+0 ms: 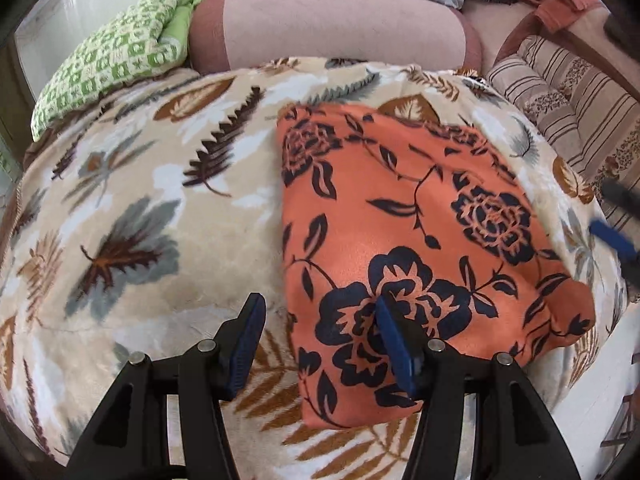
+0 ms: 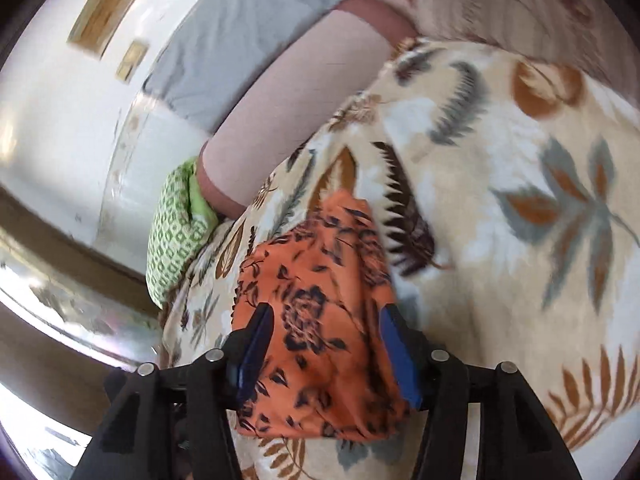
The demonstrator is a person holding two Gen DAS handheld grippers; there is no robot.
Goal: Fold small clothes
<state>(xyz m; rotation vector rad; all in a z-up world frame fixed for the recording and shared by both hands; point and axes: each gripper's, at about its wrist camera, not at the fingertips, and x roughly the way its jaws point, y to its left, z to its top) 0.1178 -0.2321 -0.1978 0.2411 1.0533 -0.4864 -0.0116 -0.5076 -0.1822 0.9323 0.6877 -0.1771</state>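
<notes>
One orange garment (image 1: 420,216) printed with dark navy roses lies on a beige leaf-patterned blanket (image 1: 152,208), filling the centre right of the left wrist view. It reads as a compact, roughly rectangular bundle with straight left and lower edges, so the folding looks largely done; whether another fold is planned cannot be told. A slight bulge at its lower right corner suggests layers beneath. The cloth looks thin and smooth, with a faint sheen.

Left gripper (image 1: 320,340) hovers at the bottom of that view, its blue-padded fingers moderately apart and empty, one pad over the blanket, the other over the garment's lower left area. In the blurred right wrist view, the right gripper (image 2: 326,348) sits at bottom centre with fingers apart; the orange garment (image 2: 320,320) shows between them, and the pads appear not to press it.

A green checked cloth (image 1: 108,60) lies at upper left, beside a pink bolster (image 1: 328,24).
</notes>
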